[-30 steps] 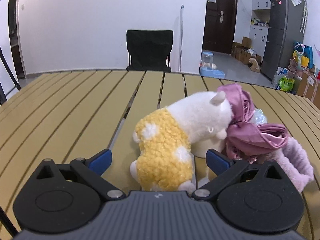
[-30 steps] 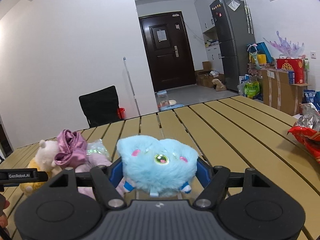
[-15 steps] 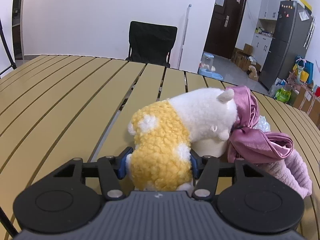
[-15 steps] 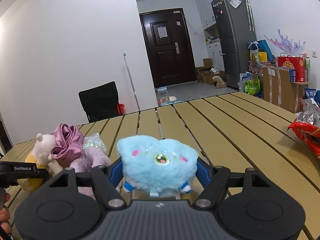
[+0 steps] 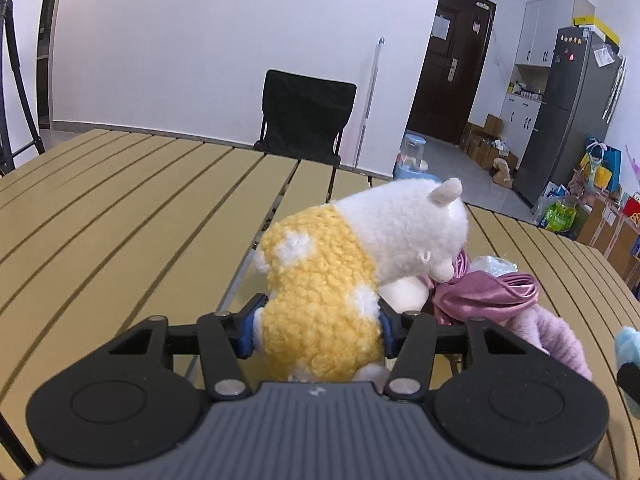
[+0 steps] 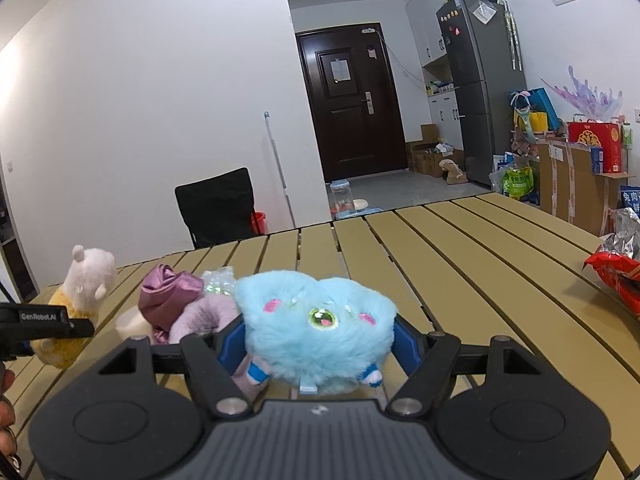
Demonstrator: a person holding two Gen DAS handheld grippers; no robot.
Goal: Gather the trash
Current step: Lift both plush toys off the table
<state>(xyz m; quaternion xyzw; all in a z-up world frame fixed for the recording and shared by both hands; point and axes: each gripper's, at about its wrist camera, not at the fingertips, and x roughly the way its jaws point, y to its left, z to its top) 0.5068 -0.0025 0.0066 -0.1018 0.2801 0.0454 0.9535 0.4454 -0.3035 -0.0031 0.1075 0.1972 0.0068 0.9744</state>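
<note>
Left to right. The left gripper (image 5: pixel 320 330) pinches the yellow-and-white plush (image 5: pixel 352 264) across its yellow hind body; its jaws have just been closing and now press both flanks. The plush's long axis runs forward and rightward from the gripper, head farthest out, above the slatted table (image 5: pixel 120 216) toward its left edge. Just right of it, touching, lies a heap: one purple satin cloth (image 6: pixel 168 298), one lilac fuzzy piece (image 6: pixel 204 314) and one clear crinkled wrapper (image 6: pixel 218 282). The right gripper (image 6: pixel 318 346) clamps one blue plush (image 6: pixel 316 320) by its sides, face forward, near the table's front edge at mid-width.

At the right edge lies one red-and-silver snack bag (image 6: pixel 618 268), probably the trash in question. It lies well apart, to the right of the right gripper, which is the nearer; both grippers are occupied, so a release seems needed first.

Count: two plush toys, one cloth, one fuzzy piece, one wrapper, one bag.
</note>
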